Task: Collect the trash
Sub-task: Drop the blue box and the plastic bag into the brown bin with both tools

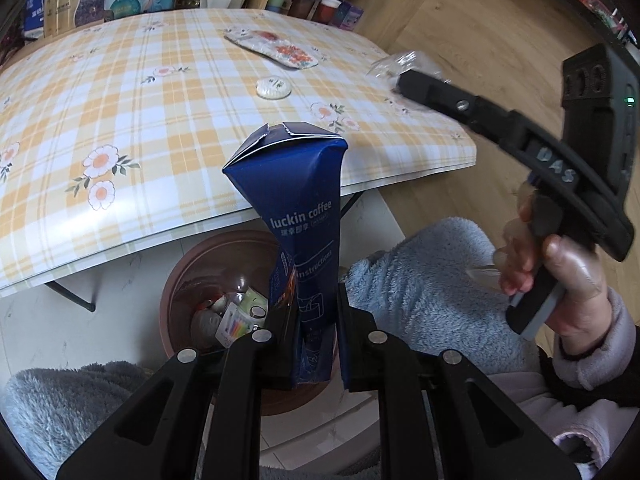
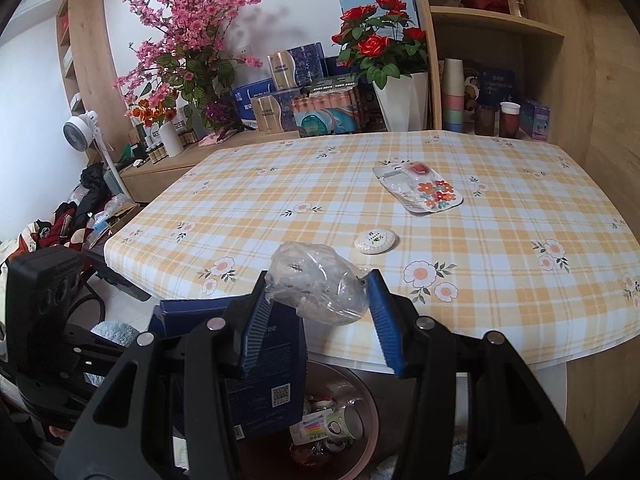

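Yellow plaid cloth with daisies covers the worktop (image 1: 120,92), and a wooden floor shows past its far edge. From my left wrist camera I see my left gripper (image 1: 316,320) with its jaws clamped tight on the lower end of a blue carton (image 1: 296,208), which stands up from them, squashed narrow at the pinch. Below it, on the floor under the worktop's edge, sits a brown bin (image 1: 188,276) with scraps already inside. The carton hangs roughly over the bin's rim. Off to the right, a hand (image 1: 560,276) in a fleecy sleeve grips my right gripper (image 1: 404,84), whose tip meets a clear plastic wad (image 1: 396,64) at the worktop's edge.

From the right wrist camera, the right jaws stand part-way apart with the wad (image 2: 316,288) between the blue pads; I cannot tell whether they press on it or merely straddle it. A flowered packet (image 2: 424,190) and a white disc (image 2: 376,240) lie farther back on the cloth, well apart from the jaws. The carton (image 2: 264,376) shows lower left, above the bin (image 2: 356,424).

I judge the step in hand is dropping the carton. Next I must centre it over the bin's mouth, open the left jaws, then bring the wad across.
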`<state>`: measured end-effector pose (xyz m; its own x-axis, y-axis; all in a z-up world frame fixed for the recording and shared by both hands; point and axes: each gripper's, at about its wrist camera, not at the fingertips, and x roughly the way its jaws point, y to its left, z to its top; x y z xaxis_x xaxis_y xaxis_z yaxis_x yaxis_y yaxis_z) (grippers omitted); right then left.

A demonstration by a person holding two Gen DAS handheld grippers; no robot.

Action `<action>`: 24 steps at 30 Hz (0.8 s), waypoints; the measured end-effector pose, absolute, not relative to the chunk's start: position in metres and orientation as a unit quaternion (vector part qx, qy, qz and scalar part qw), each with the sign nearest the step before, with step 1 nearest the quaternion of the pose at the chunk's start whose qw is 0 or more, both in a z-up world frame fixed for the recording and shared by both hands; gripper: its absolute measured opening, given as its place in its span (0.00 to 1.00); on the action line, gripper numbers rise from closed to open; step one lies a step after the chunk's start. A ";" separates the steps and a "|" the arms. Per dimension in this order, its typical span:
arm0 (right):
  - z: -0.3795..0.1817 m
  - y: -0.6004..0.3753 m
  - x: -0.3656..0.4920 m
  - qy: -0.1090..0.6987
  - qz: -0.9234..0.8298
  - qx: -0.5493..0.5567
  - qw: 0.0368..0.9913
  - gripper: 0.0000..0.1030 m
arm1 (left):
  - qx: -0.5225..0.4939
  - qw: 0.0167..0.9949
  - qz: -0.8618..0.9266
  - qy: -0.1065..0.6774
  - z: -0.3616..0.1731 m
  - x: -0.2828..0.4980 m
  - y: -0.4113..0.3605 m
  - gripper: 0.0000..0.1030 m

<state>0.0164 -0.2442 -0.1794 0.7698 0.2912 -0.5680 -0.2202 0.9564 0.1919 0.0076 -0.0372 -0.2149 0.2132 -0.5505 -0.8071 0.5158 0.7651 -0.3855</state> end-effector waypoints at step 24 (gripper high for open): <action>-0.223 -0.217 0.006 0.368 0.166 0.035 0.914 0.48 | -0.039 0.893 -0.162 0.418 -0.170 0.012 0.009 0.90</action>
